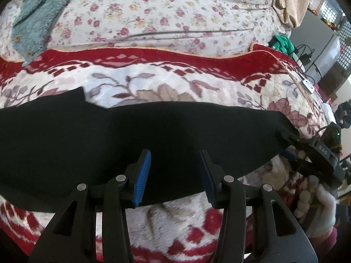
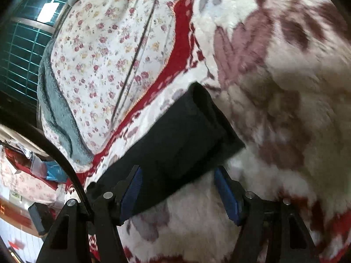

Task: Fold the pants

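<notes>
Black pants [image 1: 136, 140] spread flat across a plush red-and-cream blanket [image 1: 166, 89] on a bed, over a floral sheet [image 1: 166, 8]. Teal fleece [image 1: 37, 17] at the far left, beige cloth [image 1: 287, 0] far right, green item [image 1: 284, 41] and cables near the edge. Left gripper [image 1: 175, 175] spread wide over the pants' near edge, gripping nothing. Right gripper [image 2: 178, 194] likewise wide apart, straddling the pants' end [image 2: 182, 135], nothing clamped. Teal tiled wall [image 2: 19, 50] beyond.

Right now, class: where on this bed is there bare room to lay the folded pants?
Free: the plush blanket between the black pants and its red border, and the floral sheet beyond. Crowded: the teal towel far left, and cables and chargers at the right edge.
</notes>
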Motion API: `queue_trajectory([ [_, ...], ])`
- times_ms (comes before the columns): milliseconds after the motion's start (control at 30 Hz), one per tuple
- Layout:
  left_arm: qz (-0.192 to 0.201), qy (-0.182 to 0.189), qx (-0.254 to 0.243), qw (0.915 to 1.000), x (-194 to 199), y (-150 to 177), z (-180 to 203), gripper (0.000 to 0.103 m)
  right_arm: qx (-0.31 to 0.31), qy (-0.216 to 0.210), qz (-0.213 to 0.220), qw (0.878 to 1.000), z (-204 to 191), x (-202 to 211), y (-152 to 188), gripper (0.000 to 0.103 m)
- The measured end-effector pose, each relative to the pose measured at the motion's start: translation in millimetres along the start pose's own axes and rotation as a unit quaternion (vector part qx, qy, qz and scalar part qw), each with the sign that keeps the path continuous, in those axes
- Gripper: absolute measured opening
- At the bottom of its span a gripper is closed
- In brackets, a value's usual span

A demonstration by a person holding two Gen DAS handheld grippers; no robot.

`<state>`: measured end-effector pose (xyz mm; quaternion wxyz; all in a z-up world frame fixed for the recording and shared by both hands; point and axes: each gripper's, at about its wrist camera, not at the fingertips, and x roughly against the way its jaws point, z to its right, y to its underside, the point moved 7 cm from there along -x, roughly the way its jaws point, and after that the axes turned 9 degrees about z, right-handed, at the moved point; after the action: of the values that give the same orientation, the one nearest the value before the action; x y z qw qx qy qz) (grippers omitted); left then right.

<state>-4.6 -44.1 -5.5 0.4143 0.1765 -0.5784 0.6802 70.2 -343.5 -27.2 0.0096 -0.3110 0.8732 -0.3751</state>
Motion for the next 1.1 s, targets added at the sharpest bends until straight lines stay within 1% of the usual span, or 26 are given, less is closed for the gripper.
queue_trajectory([
  [33,0.001,0.006,-0.003,1.0,-1,-2,4,0.044,0.003,-0.005,0.003,1.0,-1,-2,-1,0.065],
  [67,0.002,0.016,-0.008,0.9998,-3,-6,9,0.044,0.006,-0.013,0.007,1.0,-1,-2,-1,0.062],
  [100,0.003,0.029,-0.014,0.9995,-7,-10,16,0.044,0.008,-0.014,0.007,1.0,-4,-6,-3,0.058],
  [133,0.0,0.04,-0.021,0.999,-12,-14,23,0.044,0.008,-0.014,0.005,1.0,-2,-7,-3,0.051],
  [167,-0.005,0.05,-0.025,0.9984,-18,-19,28,0.044,-0.002,-0.016,0.007,1.0,2,-6,-5,0.043],
  [267,-0.035,0.079,-0.026,0.996,-41,-28,43,0.044,-0.027,-0.032,0.012,0.999,4,-7,-6,0.037],
  [333,-0.053,0.095,-0.025,0.9937,-55,-32,53,0.044,-0.022,-0.03,0.013,0.999,3,-7,-5,0.036],
  [367,-0.062,0.101,-0.032,0.9924,-65,-36,62,0.044,-0.019,-0.028,0.014,0.999,3,-7,-4,0.036],
  [500,-0.073,0.11,-0.067,0.9889,-88,-49,88,0.044,-0.032,-0.029,0.026,0.999,5,-2,1,0.036],
  [567,-0.087,0.127,-0.078,0.985,-100,-54,103,0.044,-0.041,-0.027,0.034,0.998,5,7,9,0.036],
  [633,-0.095,0.134,-0.083,0.9829,-111,-57,113,0.044,-0.033,-0.021,0.035,0.999,5,11,16,0.036],
  [733,-0.11,0.139,-0.096,0.9795,-129,-59,130,0.05,-0.01,-0.018,0.035,0.999,3,2,15,0.037],
  [767,-0.117,0.141,-0.102,0.9778,-135,-59,136,0.05,-0.01,-0.019,0.037,0.999,4,-1,13,0.037],
  [867,-0.129,0.144,-0.111,0.9749,-145,-58,147,0.05,-0.012,-0.037,0.041,0.998,5,-9,4,0.037],
  [933,-0.136,0.149,-0.119,0.9723,-148,-56,151,0.05,-0.031,-0.056,0.035,0.997,8,-11,0,0.035],
  [967,-0.139,0.152,-0.13,0.9698,-151,-55,155,0.05,-0.041,-0.065,0.035,0.996,9,-10,-2,0.032],
  [1033,-0.143,0.153,-0.146,0.9669,-156,-54,159,0.05,-0.057,-0.081,0.038,0.994,12,-8,-4,0.029],
  [1100,-0.148,0.154,-0.165,0.9629,-163,-53,164,0.05,-0.053,-0.083,0.037,0.994,10,-8,-3,0.029],
])
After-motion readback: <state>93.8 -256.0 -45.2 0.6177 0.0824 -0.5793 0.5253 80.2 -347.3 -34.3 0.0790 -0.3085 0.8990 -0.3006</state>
